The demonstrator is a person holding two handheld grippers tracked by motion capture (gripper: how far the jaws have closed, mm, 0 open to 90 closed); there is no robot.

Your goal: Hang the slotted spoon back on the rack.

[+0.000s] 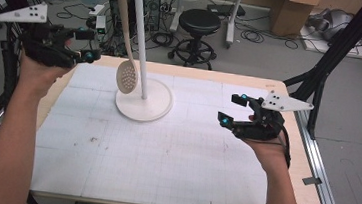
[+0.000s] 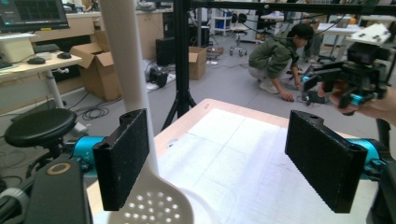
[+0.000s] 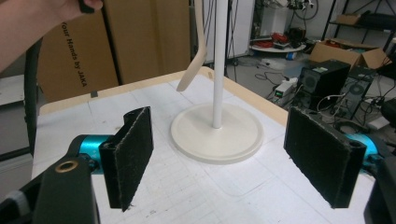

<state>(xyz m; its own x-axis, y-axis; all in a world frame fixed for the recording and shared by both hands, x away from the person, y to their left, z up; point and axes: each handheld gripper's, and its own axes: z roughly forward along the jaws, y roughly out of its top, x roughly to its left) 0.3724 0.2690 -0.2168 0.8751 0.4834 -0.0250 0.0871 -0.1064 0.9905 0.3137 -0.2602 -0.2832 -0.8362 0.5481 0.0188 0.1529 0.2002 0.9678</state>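
The left gripper (image 1: 86,44) is held up off the table's (image 1: 161,180) left rear corner, to the left of the white stand (image 1: 143,101). Its jaws stand wide with nothing between them. In the left gripper view the slotted spoon's (image 2: 156,205) perforated bowl sits just below and beside the left jaw, not pinched, with the stand's pole rising behind that jaw.

The right gripper (image 1: 232,109) hovers over the table well to the right of the stand, its jaws also wide and empty; in the right gripper view they frame the stand's round base (image 3: 217,133).

The slotted spoon (image 1: 127,76) hangs from a hook at the top of the stand, handle up, its bowl dangling just above the base on the left side of the pole.
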